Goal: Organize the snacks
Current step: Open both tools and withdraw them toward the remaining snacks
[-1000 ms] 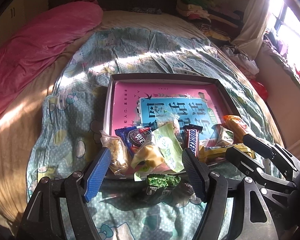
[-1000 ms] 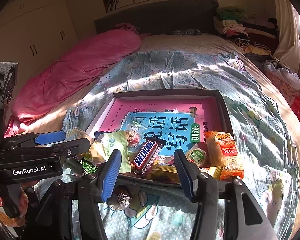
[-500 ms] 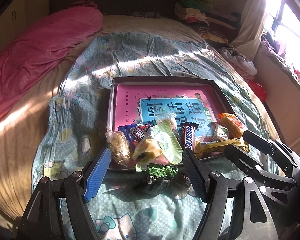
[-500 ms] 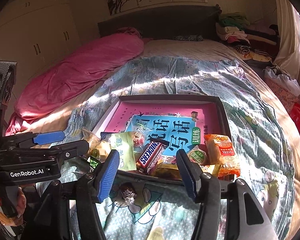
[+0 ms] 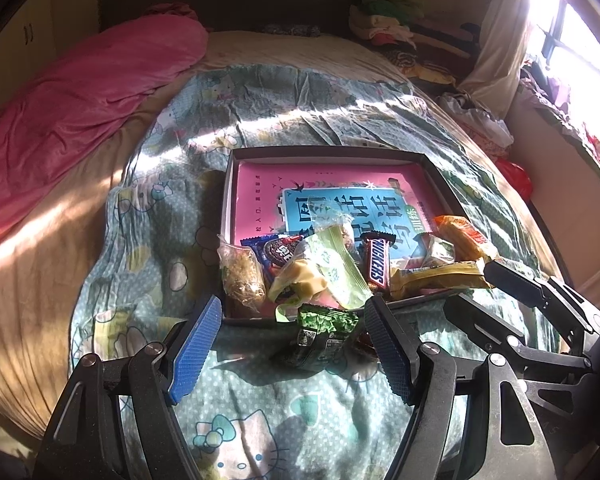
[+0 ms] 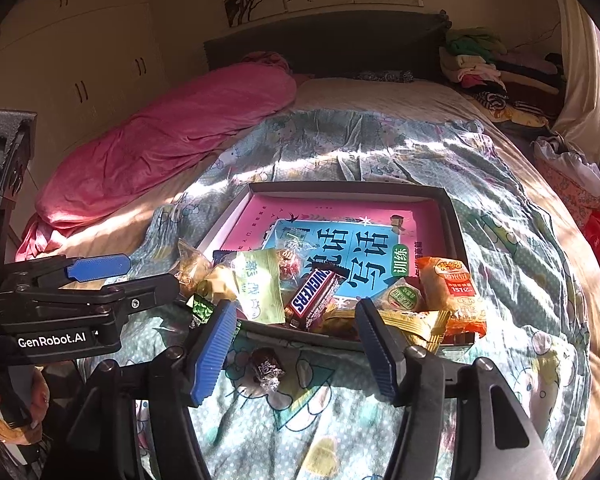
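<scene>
A shallow dark box (image 5: pixel 324 152) (image 6: pixel 348 189) with a pink and blue book inside lies on the bed. Several snacks are piled along its near edge, among them a Snickers bar (image 5: pixel 376 264) (image 6: pixel 314 298), a pale green packet (image 5: pixel 332 270) (image 6: pixel 258 284) and an orange packet (image 6: pixel 454 288). A green wrapper (image 5: pixel 320 334) lies on the blanket just outside the box, between my left gripper's open fingers (image 5: pixel 294 330). A small dark wrapped candy (image 6: pixel 266 368) lies on the blanket between my right gripper's open fingers (image 6: pixel 296 332). Both grippers are empty.
A teal cartoon-print blanket (image 5: pixel 300 96) covers the bed. A pink duvet (image 5: pixel 72 96) lies along the left. Folded clothes (image 6: pixel 480 64) are stacked at the headboard's right. The other gripper shows at each view's side: the right gripper (image 5: pixel 520 300), the left gripper (image 6: pixel 92 280).
Both grippers have drawn back from the box and risen a little, so the box looks smaller and farther. The fingers stay open; the snacks have not moved.
</scene>
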`<move>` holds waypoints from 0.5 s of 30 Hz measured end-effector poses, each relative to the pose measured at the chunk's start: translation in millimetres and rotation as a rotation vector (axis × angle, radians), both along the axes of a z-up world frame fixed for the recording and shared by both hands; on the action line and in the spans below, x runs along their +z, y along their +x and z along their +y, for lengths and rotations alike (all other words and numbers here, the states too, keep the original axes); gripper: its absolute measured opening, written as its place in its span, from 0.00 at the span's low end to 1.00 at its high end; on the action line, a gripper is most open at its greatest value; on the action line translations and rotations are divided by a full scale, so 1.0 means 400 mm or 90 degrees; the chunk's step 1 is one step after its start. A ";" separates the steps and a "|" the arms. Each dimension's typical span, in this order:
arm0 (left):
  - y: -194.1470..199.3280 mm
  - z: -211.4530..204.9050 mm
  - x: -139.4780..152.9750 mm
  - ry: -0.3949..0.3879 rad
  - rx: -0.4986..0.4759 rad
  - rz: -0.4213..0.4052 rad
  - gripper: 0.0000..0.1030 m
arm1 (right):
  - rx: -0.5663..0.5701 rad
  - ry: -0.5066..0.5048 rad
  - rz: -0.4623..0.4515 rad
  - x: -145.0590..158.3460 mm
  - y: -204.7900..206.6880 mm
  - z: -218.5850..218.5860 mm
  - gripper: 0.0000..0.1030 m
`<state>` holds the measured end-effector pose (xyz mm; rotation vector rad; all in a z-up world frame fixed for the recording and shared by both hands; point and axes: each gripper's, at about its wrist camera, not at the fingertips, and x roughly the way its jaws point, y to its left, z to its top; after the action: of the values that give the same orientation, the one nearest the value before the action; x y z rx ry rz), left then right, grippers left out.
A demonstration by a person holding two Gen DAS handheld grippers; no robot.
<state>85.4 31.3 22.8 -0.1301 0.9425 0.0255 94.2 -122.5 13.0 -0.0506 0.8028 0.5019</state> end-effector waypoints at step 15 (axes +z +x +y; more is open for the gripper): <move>-0.042 0.010 -0.063 -0.020 -0.008 0.049 0.73 | 0.021 -0.031 0.031 -0.058 -0.036 0.002 0.60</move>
<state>68.6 35.5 -2.5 -0.1533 1.0210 0.0049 79.6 -121.6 -10.2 -0.0968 0.8633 0.5156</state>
